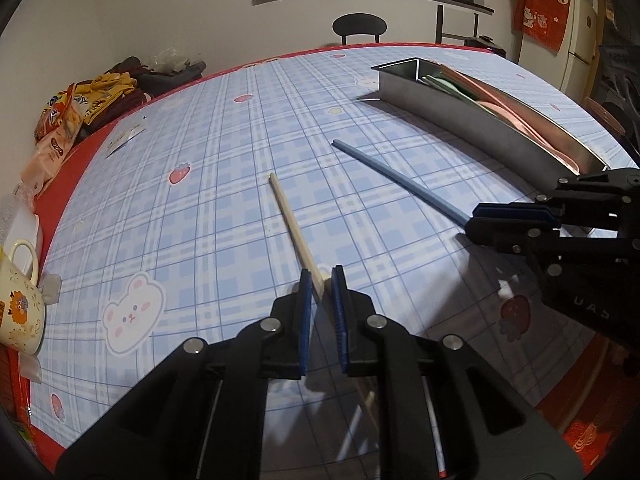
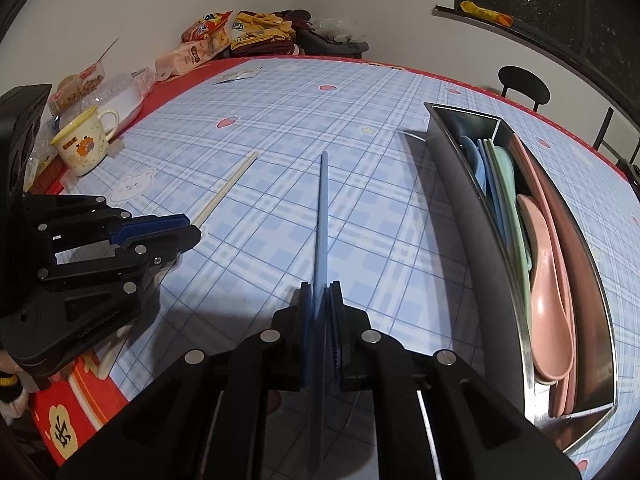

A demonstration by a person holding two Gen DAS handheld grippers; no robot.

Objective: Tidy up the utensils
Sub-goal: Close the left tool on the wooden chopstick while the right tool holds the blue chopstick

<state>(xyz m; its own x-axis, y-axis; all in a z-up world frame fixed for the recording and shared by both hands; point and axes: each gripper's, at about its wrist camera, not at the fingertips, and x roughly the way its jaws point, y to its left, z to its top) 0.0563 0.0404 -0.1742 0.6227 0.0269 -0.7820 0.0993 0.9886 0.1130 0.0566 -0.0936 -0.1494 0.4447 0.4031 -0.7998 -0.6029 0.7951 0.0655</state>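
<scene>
The left tongs [image 1: 322,276] are closed down around a cream chopstick [image 1: 292,224] near its lower end; the stick runs up and to the left through the middle of the left wrist frame, its far tip over the checked table [image 1: 208,208]. Whether the pads truly pinch it or only bracket it is hard to tell, since a slim gap shows on one side. The right tongs [image 2: 320,294] are clenched on a blue chopstick [image 2: 323,216], which points straight up the centre of the right wrist frame, its far tip seemingly low over the cloth or on it.

The steel tray [image 2: 448,184] lies along the right side of that frame, already holding pink [image 2: 548,276], green and blue spoons in two long compartments. Judging from this, the step in hand is carrying each stick over to the tray.

To do it well, lift each stick clear of the cloth before swinging, so the far tip does not drag. Turn the wrist until the stick lies parallel to the tray's long walls, then lower it lengthwise into a compartment instead of across the rim. Both grips are near one end, so the free end will tend to droop; keep the squeeze firm and the motion slow. Bring the blue one first, as it is nearer the tray, and keep the two tools apart.
</scene>
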